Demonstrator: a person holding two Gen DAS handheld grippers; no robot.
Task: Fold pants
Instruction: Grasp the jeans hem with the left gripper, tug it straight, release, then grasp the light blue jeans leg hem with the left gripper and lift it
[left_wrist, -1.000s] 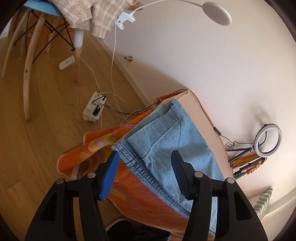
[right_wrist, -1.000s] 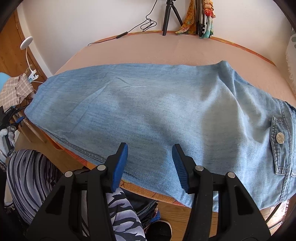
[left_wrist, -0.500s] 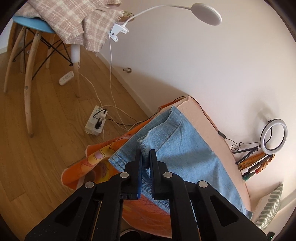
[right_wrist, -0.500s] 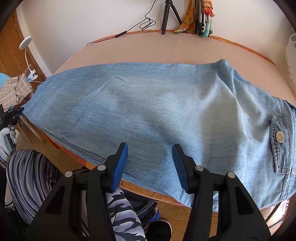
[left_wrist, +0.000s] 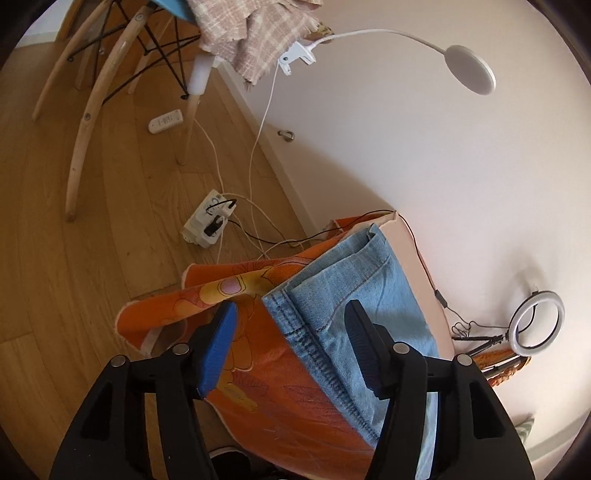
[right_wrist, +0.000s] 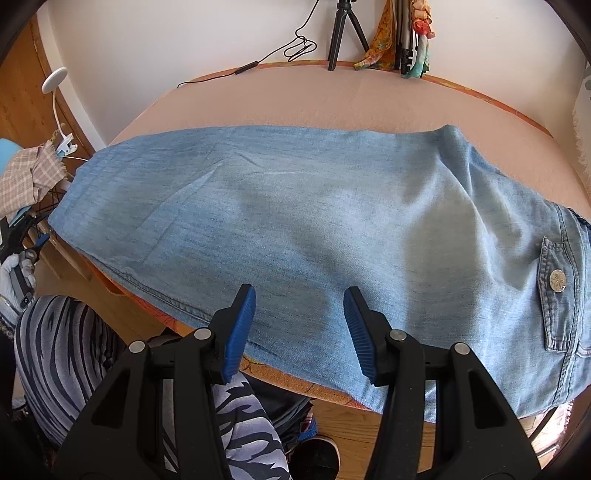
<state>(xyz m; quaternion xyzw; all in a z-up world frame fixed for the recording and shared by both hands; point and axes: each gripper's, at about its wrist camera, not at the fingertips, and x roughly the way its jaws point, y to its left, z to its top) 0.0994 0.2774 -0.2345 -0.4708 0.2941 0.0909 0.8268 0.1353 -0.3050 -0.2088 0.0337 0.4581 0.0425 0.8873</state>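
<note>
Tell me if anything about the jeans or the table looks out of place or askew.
The jeans lie fairly flat, but their hem end hangs past the table edge. The orange cloth droops unevenly there. On the floor, a remote lies near the chair.

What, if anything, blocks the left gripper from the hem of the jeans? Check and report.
Nothing visible does. The left gripper has its jaws opening, with the hem of the jeans showing in the gap between its blue pads. Only the orange cloth lies under that hem; no other object sits between pads and denim.
</note>
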